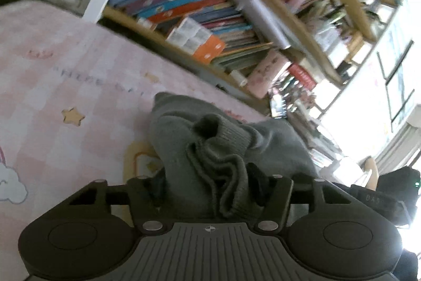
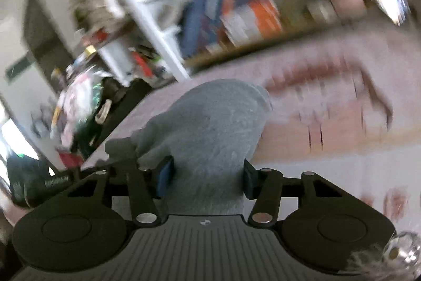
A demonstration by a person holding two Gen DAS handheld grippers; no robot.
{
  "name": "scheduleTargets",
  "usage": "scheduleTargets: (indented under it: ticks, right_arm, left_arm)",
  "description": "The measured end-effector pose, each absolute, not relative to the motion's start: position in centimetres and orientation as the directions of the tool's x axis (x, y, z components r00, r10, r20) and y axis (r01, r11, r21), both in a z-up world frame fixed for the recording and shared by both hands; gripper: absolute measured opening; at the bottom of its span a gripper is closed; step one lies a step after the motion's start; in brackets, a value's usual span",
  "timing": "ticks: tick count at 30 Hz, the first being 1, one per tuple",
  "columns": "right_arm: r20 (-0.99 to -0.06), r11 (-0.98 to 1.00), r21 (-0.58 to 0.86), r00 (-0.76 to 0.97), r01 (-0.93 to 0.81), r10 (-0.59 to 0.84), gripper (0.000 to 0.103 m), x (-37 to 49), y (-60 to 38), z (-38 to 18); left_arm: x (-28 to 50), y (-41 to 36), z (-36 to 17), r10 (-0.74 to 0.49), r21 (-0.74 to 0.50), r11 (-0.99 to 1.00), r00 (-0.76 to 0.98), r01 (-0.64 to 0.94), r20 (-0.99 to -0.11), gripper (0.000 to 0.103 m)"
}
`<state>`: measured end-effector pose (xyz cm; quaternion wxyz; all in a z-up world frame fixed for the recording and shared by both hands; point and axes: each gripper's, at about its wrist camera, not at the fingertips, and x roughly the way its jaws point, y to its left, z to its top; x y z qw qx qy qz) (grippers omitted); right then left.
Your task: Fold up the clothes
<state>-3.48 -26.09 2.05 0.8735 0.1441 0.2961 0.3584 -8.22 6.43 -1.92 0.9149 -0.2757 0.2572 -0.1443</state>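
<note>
**Grey knit top held in both tongs over the pink bed**

A grey knit top (image 1: 210, 149) is bunched up between the left tongs (image 1: 210, 183). Its ribbed cuff is crumpled and folded right at the middle of the left view, and the pads are pressed on it from both sides. The rest of the cloth is seen running up toward 12 o'clock and off toward 3 o'clock.

In the right view the same grey top (image 2: 210, 138) is clamped in the right tongs (image 2: 208, 175). One blue pad (image 2: 165, 175) is seen squeezing the cloth at 9 o'clock, and the other at 3 o'clock.

A pink checked bed cover (image 1: 65, 75) with stars and a cloud is spread under the top. Packed bookshelves (image 1: 210, 12) are seen behind the bed, toward 12 o'clock. The right view is badly blurred.
</note>
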Motion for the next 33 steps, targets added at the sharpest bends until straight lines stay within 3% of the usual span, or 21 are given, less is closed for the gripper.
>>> scheduleTargets:
  ticks: [4, 9, 13, 15, 18, 23, 33]
  right_arm:
    - [-0.427, 0.687, 0.504, 0.541, -0.523, 0.725, 0.049, -2.8, -26.9, 1.7]
    - [-0.481, 0.696, 0.566, 0.509, -0.441, 0.714, 0.065, -1.9, -27.9, 0.4]
    - [-0.489, 0.676, 0.620, 0.478, -0.398, 0.730, 0.066, -1.8, -28.7, -0.2]
    - [-0.482, 0.657, 0.648, 0.460, -0.386, 0.746, 0.059, -1.5, -28.7, -0.5]
    - [-0.467, 0.626, 0.683, 0.434, -0.376, 0.770, 0.049, -1.0, -28.6, -0.9]
    - [-0.453, 0.635, 0.633, 0.454, -0.442, 0.767, 0.041, -1.2, -28.1, 0.4]
    - [-0.417, 0.629, 0.598, 0.477, -0.497, 0.774, 0.039, 2.9, -26.6, 2.4]
  left_arm:
    - [-7.9, 7.0, -2.4, -0.421, -0.611, 0.785, 0.810, 0.100, -0.408, 0.060]
    - [-7.3, 6.7, -2.3, -0.420, -0.598, 0.796, 0.795, 0.092, -0.437, 0.073]
    - [-6.6, 7.1, -3.0, -0.442, -0.629, 0.774, 0.775, 0.075, -0.451, 0.080]
    - [-6.4, 7.1, -3.1, -0.449, -0.636, 0.768, 0.774, 0.078, -0.447, 0.080]
    - [-6.1, 6.6, -3.1, -0.455, -0.634, 0.768, 0.771, 0.087, -0.446, 0.076]
    - [-6.0, 6.5, -2.4, -0.458, -0.630, 0.767, 0.789, 0.118, -0.410, 0.057]
    - [-1.8, 7.9, -0.2, -0.448, -0.605, 0.782, 0.810, 0.149, -0.379, 0.056]
